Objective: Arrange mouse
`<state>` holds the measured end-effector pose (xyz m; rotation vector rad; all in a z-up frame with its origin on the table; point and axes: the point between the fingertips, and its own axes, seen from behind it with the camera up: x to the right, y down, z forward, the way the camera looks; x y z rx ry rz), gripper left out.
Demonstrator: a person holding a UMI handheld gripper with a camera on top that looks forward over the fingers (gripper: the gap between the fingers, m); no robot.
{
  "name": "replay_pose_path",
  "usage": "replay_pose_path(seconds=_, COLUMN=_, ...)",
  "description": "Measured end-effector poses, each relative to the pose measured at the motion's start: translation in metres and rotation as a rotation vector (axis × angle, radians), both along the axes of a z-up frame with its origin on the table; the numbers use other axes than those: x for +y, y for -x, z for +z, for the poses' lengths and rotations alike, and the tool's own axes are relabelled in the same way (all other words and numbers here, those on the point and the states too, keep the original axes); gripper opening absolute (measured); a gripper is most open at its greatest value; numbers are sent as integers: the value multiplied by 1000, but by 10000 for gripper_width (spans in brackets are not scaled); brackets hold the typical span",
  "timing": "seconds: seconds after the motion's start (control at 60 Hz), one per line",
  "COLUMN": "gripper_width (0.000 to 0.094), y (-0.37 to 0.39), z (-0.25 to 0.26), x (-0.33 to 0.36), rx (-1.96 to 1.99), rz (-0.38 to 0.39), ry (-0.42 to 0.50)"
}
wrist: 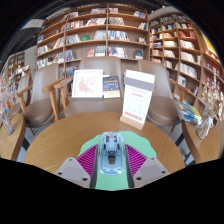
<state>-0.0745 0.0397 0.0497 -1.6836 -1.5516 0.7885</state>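
A pale blue see-through mouse [111, 155] sits between my two fingers, its length running along them. My gripper [111, 160] is shut on the mouse, with the magenta pads [89, 160] pressing its two sides. A green mat [131, 141] shows right under and around the mouse, on the near part of a round wooden table [65, 135]. I cannot tell whether the mouse rests on the mat or hangs just above it.
An upright white card [137, 98] and two display books [88, 83] stand at the table's far side. Wooden chairs [40, 108] ring the table on the left and right [165, 108]. Bookshelves [100, 35] fill the room behind.
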Motion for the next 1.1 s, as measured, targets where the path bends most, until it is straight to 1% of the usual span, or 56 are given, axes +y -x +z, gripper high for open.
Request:
replay_pose_path(seconds=0.167, gripper_width=423, y=10, z=-46, x=19, rx=-70, rz=2, ry=15)
replay_pose_path(seconds=0.233, gripper_width=426, y=9, z=-57, x=16, rx=-78, rz=5, ry=38)
replay_pose_path(seconds=0.35, gripper_width=489, y=10, z=-61, x=17, rx=-77, rz=5, ry=50)
replay_pose_path(seconds=0.383, gripper_width=539, y=7, z=-60, x=14, rx=-83, rz=5, ry=58)
replay_pose_path(seconds=0.4, gripper_width=601, y=6, z=-59, x=13, rx=-83, rz=5, ry=63)
replay_pose_path(seconds=0.45, gripper_width=834, y=1, z=-52, x=12, rx=-80, rz=-5, ry=71)
replay_pose_path(seconds=0.467, gripper_width=862, y=0, z=-49, x=11, rx=-78, rz=-6, ry=68)
replay_pose_path(seconds=0.5, gripper_width=831, y=-5, z=-41, x=9, rx=-67, rz=-3, ry=64)
replay_pose_path(seconds=0.583, gripper_width=857, y=-24, z=-18, x=13, rx=-42, rz=-6, ry=38)
replay_pose_path(seconds=0.717, gripper_width=861, y=-84, z=23, x=15, rx=5, rz=-19, ry=-27)
replay_pose_path(seconds=0.833, gripper_width=857, y=-149, z=46, x=4, rx=35, rz=-12, ry=-27)
replay_pose_path(seconds=0.933, gripper_width=855, y=-202, z=52, x=-6, rx=39, rz=-9, ry=-11)
replay_pose_path(seconds=1.05, gripper_width=852, y=-256, z=44, x=-13, rx=19, rz=-4, ry=-27)
replay_pose_path(seconds=1.1, gripper_width=854, y=-275, z=40, x=-19, rx=11, rz=14, ry=-32)
